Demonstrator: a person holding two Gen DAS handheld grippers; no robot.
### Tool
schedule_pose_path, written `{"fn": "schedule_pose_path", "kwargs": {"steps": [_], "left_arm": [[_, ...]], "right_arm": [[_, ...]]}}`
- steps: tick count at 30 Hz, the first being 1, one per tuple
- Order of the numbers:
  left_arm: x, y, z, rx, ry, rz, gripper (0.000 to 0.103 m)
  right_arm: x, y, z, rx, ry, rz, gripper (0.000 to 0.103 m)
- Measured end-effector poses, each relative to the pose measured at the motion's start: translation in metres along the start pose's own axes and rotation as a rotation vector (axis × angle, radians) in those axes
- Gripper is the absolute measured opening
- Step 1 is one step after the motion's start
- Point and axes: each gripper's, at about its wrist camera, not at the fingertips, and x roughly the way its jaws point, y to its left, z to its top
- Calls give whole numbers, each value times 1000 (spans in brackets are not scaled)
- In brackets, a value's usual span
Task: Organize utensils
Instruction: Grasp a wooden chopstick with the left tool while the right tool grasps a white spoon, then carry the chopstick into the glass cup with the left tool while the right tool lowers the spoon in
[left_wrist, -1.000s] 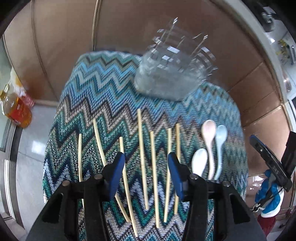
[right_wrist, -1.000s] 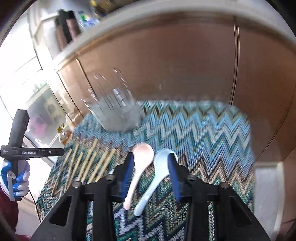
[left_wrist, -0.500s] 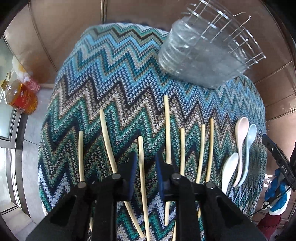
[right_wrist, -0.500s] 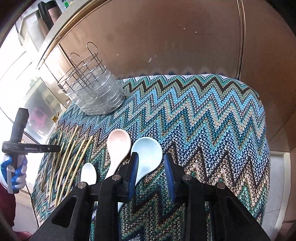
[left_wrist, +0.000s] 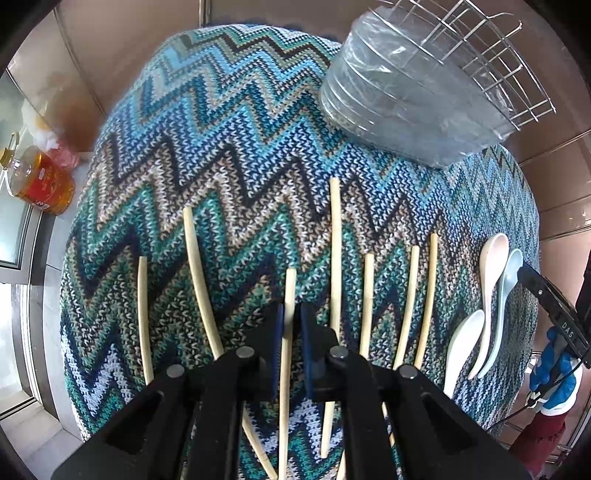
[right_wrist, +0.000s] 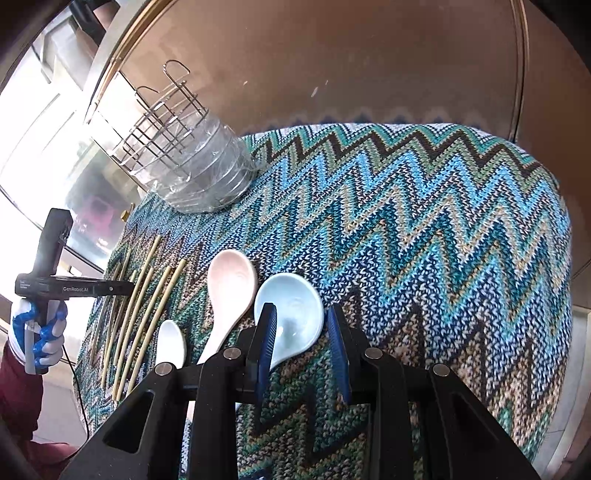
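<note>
Left gripper (left_wrist: 291, 325): blue pads drawn close around one pale chopstick (left_wrist: 287, 332) at lower centre of the left wrist view. Pads appear to touch the stick; a true pinch looks likely, contact not fully clear. Other chopsticks lie roughly parallel on either side on the zigzag knit cloth (left_wrist: 221, 147).

Right gripper (right_wrist: 300, 332): jaws spread, straddling the bowl of the light blue spoon (right_wrist: 291, 317), not closed on it. Pink spoon (right_wrist: 229, 288) just left, small white spoon (right_wrist: 170, 343) lower left.

Wire utensil rack (right_wrist: 173, 147) in its clear tray, upper left of the right wrist view, well apart from both.

Judgement: chopstick light, stiff, prone to roll; take mid-length. Spoon looks ceramic, glazed, slippery and chippable; the narrower handle is the better hold.
</note>
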Motion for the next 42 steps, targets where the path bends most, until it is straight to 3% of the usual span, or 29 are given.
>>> {"fn": "schedule_pose_path", "kwargs": {"steps": [3,5,12,18,25,32,38,42], "left_arm": [[2,-5,1,0,-10,5,7],[3,-8,1,-2,-18,8,5],[-13,-2,-13,-19,-82,-33,4],[-62,-9,-35,10,-206,-78,4],[-154,-19,-33,46,-431,-145,4],[-251,-37,8,23,-753,-190,4],[-282,-58,47,-49,-1027,-116,4],[-263,-68,77,-87,-1085,-89,4]], "right_arm": [[9,-3,3,-6,21,14,22],[14,-4,4,-16,34,7,8],[-9,7,-7,-61,-17,-46,8],[-62,29,-20,-87,-121,-105,6],[-121,83,-4,-155,-274,-148,6],[-162,148,47,-225,-498,-190,6],[-147,185,92,-252,-690,-310,6],[-120,186,115,-249,-751,-369,6]]}}
